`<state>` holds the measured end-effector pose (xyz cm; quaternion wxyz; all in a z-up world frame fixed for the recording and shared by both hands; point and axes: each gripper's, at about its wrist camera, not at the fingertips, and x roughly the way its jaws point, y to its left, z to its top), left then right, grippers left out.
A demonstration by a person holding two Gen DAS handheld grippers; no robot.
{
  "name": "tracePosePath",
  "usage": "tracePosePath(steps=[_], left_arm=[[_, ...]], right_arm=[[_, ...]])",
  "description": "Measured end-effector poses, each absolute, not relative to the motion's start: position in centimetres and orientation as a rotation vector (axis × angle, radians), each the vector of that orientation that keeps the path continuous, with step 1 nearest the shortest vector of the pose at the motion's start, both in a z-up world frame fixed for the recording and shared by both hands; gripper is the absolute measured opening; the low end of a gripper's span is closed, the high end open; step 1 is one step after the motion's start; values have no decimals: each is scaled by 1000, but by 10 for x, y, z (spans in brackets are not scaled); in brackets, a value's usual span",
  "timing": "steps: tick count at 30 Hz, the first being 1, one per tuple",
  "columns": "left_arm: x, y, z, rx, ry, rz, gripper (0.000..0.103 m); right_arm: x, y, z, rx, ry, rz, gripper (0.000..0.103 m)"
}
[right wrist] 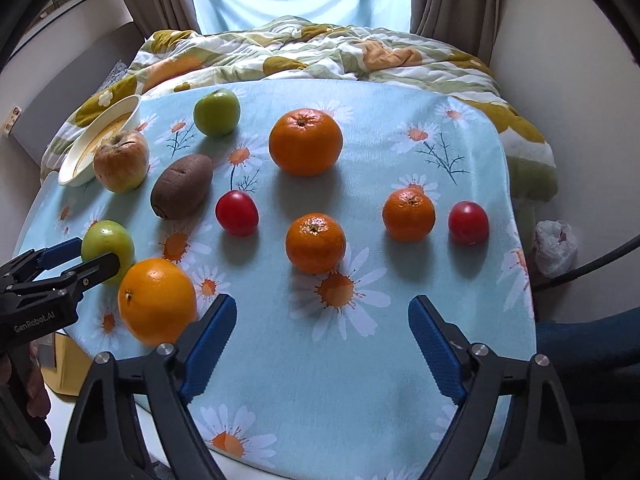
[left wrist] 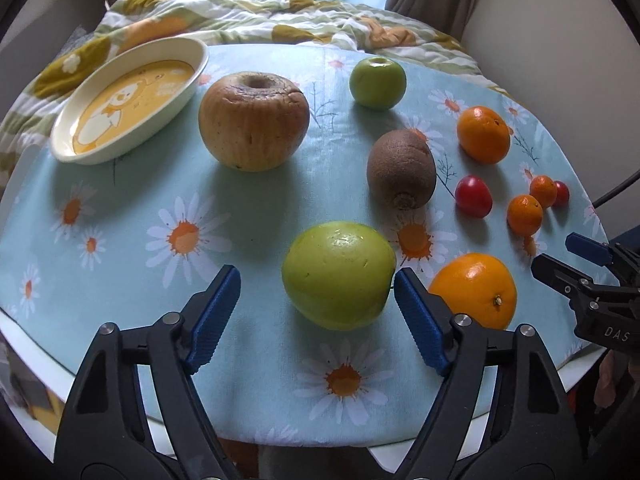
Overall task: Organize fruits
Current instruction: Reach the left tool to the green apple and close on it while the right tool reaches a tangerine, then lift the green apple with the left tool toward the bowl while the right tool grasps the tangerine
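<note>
My left gripper (left wrist: 317,283) is open, its blue fingers on either side of a large green apple (left wrist: 338,274) on the daisy cloth; the right finger touches or nearly touches it. Beside it lies an orange (left wrist: 474,290). Farther off are a kiwi (left wrist: 401,174), a wrinkled brown apple (left wrist: 253,120), a small green apple (left wrist: 377,83) and a cream oval dish (left wrist: 128,100). My right gripper (right wrist: 322,314) is open and empty, low over the cloth in front of a mandarin (right wrist: 315,243). The left gripper (right wrist: 80,260) also shows in the right wrist view.
In the right wrist view, a large mandarin (right wrist: 306,142), another mandarin (right wrist: 408,214) and two red cherry tomatoes (right wrist: 237,213) (right wrist: 468,223) lie spread on the cloth. A rumpled quilt (right wrist: 320,52) lies behind the table. A plastic bag (right wrist: 556,248) lies on the floor, right.
</note>
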<state>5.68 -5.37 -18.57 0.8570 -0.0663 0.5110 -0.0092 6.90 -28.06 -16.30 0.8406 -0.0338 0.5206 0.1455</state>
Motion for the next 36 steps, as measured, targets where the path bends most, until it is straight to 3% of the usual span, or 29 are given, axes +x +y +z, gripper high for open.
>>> tracePosePath(steps=[6,26,36], left_arm=[[58,-58,-192,-160,1082,-72,63],[59,-60,-193,-143,1082,-71,62],[55,-57,-183,-145,1064,-32,62]], right_arm=[[82,-276,-172,-75,1114,337,72],[104,-267,-180,-115,1123,357,35],[106,-264,-169,-110,1103,388,34]])
